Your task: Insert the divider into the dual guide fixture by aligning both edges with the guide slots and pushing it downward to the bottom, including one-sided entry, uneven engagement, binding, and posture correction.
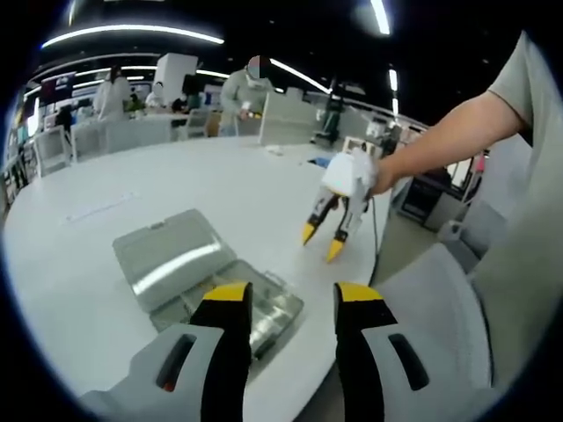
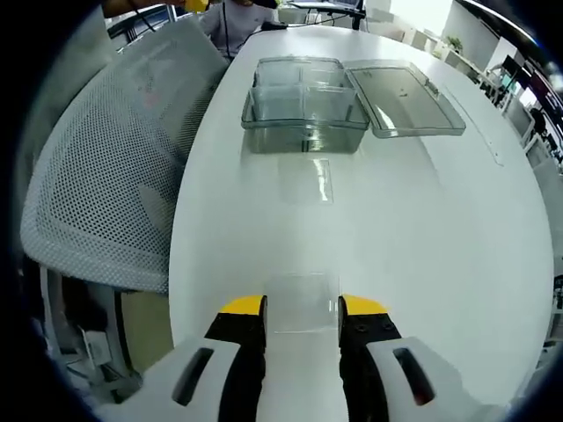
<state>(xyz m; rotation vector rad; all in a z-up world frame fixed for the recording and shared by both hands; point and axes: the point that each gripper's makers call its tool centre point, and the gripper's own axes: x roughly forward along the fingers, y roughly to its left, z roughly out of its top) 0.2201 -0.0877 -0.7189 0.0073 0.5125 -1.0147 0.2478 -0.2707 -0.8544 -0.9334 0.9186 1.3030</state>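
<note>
Right claw (image 2: 302, 318) grips clear divider (image 2: 302, 303) at worktop (image 2: 457, 229) edge. Left claw (image 1: 293, 303) open, empty. Next: carry divider to fixture (image 2: 303, 114), align slots.

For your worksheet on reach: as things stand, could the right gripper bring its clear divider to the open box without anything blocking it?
Probably yes. The right gripper holds a clear divider, and bare white table lies between it and the open box. Only another flat clear divider lies on that path.

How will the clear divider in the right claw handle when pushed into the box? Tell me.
The divider looks thin and flat, so probably light and slightly bendy under a push. Its glossy clear surface may slip between the right claw jaws. Held by its edges, it could tilt and bind in the box.
</note>
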